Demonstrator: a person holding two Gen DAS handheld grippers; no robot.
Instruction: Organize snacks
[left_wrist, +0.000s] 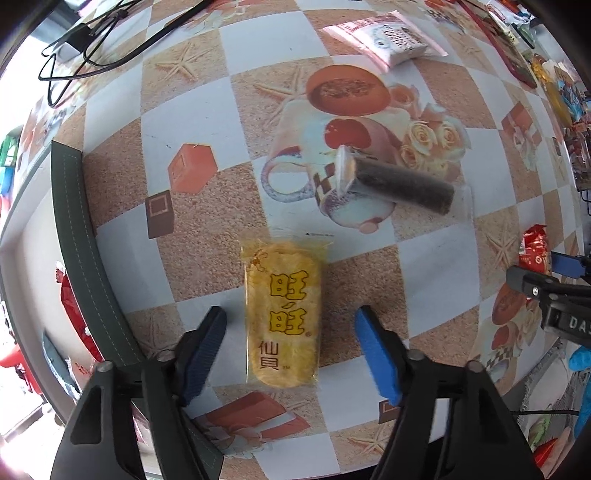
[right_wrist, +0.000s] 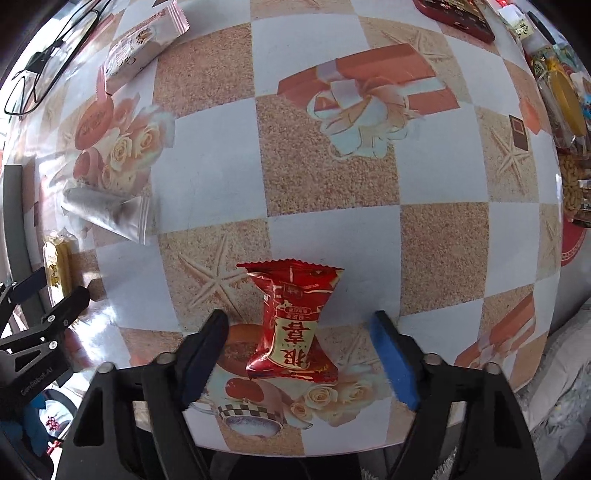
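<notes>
A yellow rice cracker packet (left_wrist: 282, 314) lies flat on the patterned tablecloth (left_wrist: 207, 110). My left gripper (left_wrist: 291, 325) points down over it, open, one finger on each side and neither pad touching it. A red candy-style snack packet (right_wrist: 295, 325) lies under my right gripper (right_wrist: 300, 326), which is also open and straddles it with gaps on both sides. The red packet (left_wrist: 533, 251) shows at the right of the left wrist view. The yellow packet (right_wrist: 57, 262) shows at the left of the right wrist view.
A dark roll in clear wrap (left_wrist: 402, 184) lies beyond the yellow packet. A pink-and-white pouch (left_wrist: 388, 37) sits farther back. A dark green fabric rim (left_wrist: 74, 240) with red packets behind it runs along the left. A red tray (right_wrist: 458, 18) and more snacks crowd the far right; cables (left_wrist: 74, 44) lie at the far left.
</notes>
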